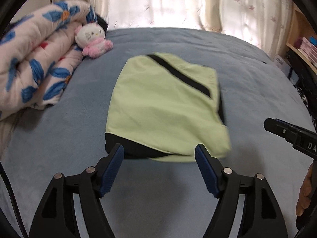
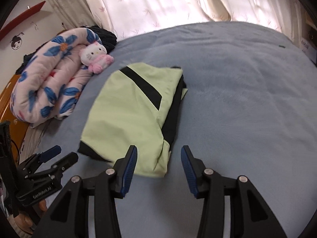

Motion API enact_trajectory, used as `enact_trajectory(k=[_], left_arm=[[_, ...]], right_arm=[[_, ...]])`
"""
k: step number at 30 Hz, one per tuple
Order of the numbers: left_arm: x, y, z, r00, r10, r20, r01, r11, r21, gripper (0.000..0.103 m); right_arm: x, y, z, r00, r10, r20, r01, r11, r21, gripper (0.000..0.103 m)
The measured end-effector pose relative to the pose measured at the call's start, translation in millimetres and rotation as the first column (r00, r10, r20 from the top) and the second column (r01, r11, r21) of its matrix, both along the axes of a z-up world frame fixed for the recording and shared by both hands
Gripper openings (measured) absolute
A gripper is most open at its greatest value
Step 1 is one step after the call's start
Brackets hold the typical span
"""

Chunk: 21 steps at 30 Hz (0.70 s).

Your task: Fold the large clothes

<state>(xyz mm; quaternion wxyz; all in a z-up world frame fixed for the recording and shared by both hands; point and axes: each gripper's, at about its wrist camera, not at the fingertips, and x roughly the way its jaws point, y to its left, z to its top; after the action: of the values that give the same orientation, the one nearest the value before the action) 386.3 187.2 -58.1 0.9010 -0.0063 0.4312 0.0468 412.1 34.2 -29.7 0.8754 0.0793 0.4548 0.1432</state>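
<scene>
Lying folded at twelve o'clock on the bed [image 1: 59,138], jacket [image 1: 164,107] apparently finished, left tongs [image 1: 159,152] and right tongs [image 2: 158,154] apart, empty.

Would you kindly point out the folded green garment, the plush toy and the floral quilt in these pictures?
folded green garment [image 1: 158,107]: left wrist view, middle of its top green panel.
plush toy [image 2: 95,56]: right wrist view, on its white head.
floral quilt [image 1: 35,63]: left wrist view, middle of the rolled bundle.
</scene>
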Motion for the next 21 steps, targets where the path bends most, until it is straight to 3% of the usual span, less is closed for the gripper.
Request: enact_trajectory(k=[5,8,16,21], left_arm=[[-48,-31,51,0.999,0.021,0.035,-0.022,1.0,0.016,0.085],[-78,-49,84,0.998,0.006,0.056,-0.005,1.0,-0.016,0.085],[-162,-103,142,0.993,-0.051,0.105,0.049,0.999,0.024,0.086],[-218,-132,158,0.991,-0.055,0.121,0.053,0.998,0.025,0.09]], right_arm=[[-57,-21,59,0.998,0.006,0.062,-0.003,0.999,-0.051,0.046],[-86,-36,91,0.995,-0.007,0.101,0.016,0.996,-0.085,0.046],[-180,-79,167,0.981,-0.014,0.193,0.031,0.996,-0.087,0.047],[-236,-90,185,0.97,-0.03,0.239,0.061,0.991,-0.119,0.061]])
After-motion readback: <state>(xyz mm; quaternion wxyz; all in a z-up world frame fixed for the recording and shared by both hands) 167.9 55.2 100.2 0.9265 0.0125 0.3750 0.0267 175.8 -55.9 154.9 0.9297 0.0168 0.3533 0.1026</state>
